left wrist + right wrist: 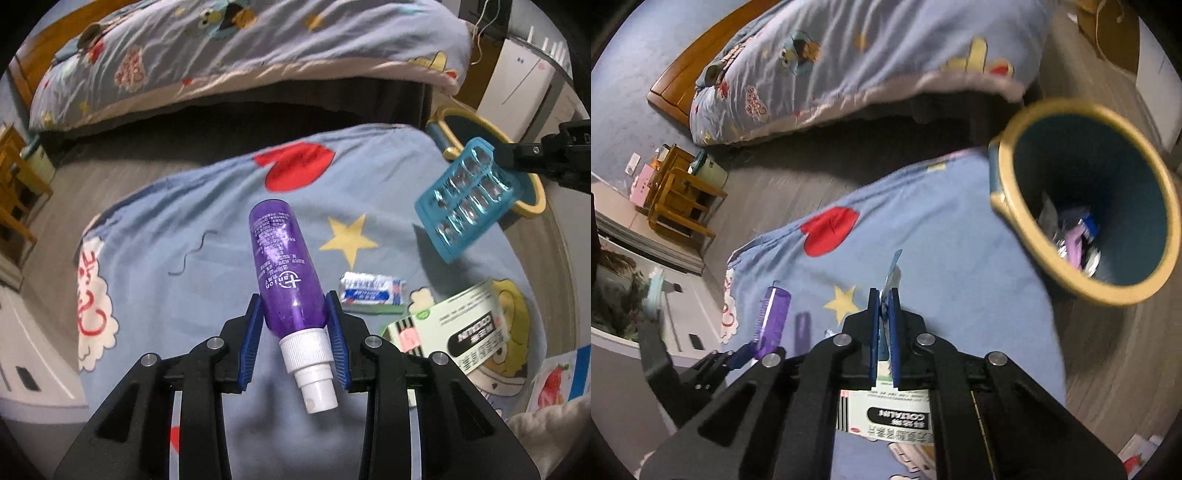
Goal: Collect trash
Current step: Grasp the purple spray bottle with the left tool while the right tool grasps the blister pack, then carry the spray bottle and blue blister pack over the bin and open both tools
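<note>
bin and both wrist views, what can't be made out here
- Bin: contents in the right wrist view are dark and blurred; in the left wrist view the blister pack covers its mouth.
- Box: right wrist view, mostly behind the right gripper.
- Blister pack: right wrist view, edge-on, cells unseen.
- Bottle: label print too small.

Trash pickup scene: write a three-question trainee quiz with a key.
1. True or false: the left gripper holds the purple spray bottle near its white cap.
2. What does the right gripper grip? A) blue blister pack B) medicine box C) white wrapper
3. Fill in: the waste bin already has ____ at the bottom.

Key: 1 true; 2 A; 3 trash. The box and the wrapper lie on the blue blanket.
</note>
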The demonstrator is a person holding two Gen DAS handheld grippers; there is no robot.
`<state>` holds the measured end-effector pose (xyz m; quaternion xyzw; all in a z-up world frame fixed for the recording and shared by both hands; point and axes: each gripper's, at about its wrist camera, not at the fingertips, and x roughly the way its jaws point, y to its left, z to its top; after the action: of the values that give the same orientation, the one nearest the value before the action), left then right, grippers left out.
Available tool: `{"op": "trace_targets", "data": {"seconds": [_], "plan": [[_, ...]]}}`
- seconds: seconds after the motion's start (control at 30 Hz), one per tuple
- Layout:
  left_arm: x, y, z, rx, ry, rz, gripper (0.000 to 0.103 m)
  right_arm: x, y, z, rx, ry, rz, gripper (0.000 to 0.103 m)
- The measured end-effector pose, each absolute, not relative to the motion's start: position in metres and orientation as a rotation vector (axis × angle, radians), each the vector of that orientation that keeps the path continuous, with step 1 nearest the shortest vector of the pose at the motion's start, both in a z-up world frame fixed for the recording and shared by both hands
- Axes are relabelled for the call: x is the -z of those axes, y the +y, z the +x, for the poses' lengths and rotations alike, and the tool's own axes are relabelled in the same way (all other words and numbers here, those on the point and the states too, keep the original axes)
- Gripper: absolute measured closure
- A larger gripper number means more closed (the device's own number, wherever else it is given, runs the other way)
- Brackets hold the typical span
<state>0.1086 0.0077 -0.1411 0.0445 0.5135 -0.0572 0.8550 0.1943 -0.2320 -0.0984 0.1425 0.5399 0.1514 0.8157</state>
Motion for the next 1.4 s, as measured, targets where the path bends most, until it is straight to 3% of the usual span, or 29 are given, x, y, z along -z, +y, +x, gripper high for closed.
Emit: {"op": "trace_targets", "data": {"seconds": [0.47, 1.4], "plan": [[0.109, -0.008, 0.115, 0.149, 0.981, 0.099, 0.067, 0.069, -0.243, 0.199, -0.305, 1.04, 0.193, 0.098], [0.094, -0.074, 0.144, 0.251, 0.918, 0.184, 0.067, 0.042, -0.304, 0.231, -0.234, 0.936, 0.271, 0.098]]}}
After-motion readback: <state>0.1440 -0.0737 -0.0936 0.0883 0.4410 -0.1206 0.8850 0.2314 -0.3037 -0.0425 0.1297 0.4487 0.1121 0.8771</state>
